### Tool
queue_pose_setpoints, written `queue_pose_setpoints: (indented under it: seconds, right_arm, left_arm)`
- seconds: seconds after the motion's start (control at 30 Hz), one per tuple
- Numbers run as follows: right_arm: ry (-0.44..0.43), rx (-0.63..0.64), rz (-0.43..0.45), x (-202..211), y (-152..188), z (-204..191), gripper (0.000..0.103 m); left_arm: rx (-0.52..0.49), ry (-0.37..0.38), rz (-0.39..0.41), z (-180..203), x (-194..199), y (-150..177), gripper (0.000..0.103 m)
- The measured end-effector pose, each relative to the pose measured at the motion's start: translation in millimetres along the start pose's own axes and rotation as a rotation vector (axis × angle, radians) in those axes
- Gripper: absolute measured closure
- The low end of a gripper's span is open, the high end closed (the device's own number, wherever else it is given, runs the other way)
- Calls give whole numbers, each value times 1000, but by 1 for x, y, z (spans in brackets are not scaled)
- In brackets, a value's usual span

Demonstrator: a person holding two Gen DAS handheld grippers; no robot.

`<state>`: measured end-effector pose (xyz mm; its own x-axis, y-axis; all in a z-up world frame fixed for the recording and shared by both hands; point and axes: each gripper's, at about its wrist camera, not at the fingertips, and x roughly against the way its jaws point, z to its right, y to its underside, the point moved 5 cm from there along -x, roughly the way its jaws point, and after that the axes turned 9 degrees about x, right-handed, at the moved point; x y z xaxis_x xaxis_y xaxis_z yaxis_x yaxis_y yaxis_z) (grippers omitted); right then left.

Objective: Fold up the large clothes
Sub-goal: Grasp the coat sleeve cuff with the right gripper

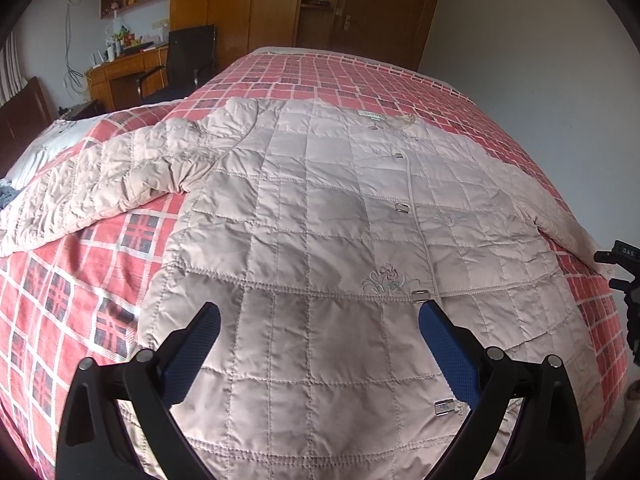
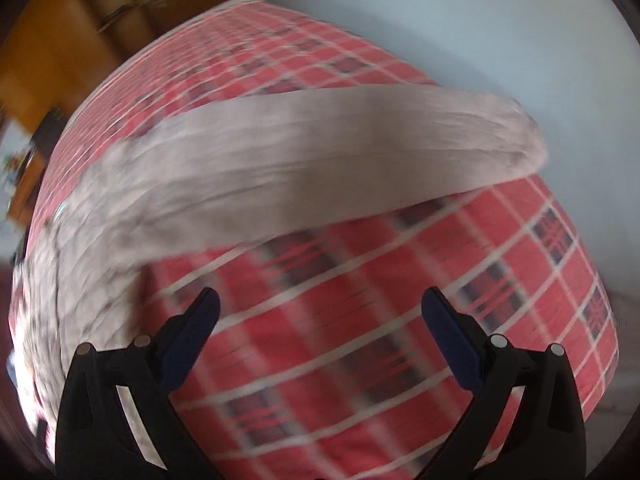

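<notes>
Quilted and pale pink, the jacket lies front-up and fastened across the middle of the bed, hem toward the near edge, collar toward the far one. One sleeve runs out toward the bed's left edge; the other sleeve reaches the right edge. The left gripper hovers over the hem, fingers spread wide and holding nothing. The right gripper is likewise wide open and empty, above bare bedspread just short of that sleeve (its view is blurred, so contact cannot be judged). Folding has not begun, I judge. To do it well, pinch each sleeve near the cuff through both layers, lift only slightly, and lay it straight across the chest before smoothing.
</notes>
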<state>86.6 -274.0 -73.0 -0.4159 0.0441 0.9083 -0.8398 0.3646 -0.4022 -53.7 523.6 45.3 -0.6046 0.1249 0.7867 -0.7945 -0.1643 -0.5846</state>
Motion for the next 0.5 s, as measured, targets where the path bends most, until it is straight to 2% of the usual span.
queue_pose_setpoints:
  seconds: [0.07, 0.17, 0.27, 0.4, 0.47, 0.5]
  right_arm:
    - [6, -81, -36, -16, -11, 37, 3]
    - [-31, -184, -54, -33, -21, 73, 3]
    - [-84, -263, -61, -48, -25, 93, 3]
    - [-91, -304, -28, -53, -32, 102, 3]
    - [-97, -334, -8, -55, -38, 108, 6]
    - [-91, -349, -1, -54, -39, 110, 10]
  left_arm:
    - [-8, 9, -9, 2, -2, 2, 4]
    - [-28, 13, -13, 6, -3, 4, 4]
    - [-40, 13, -7, 9, -2, 5, 4]
    - [-48, 4, 3, 8, -1, 4, 4]
    - [-51, -1, 3, 8, 0, 4, 4]
    - [-52, -2, 3, 7, 0, 4, 4]
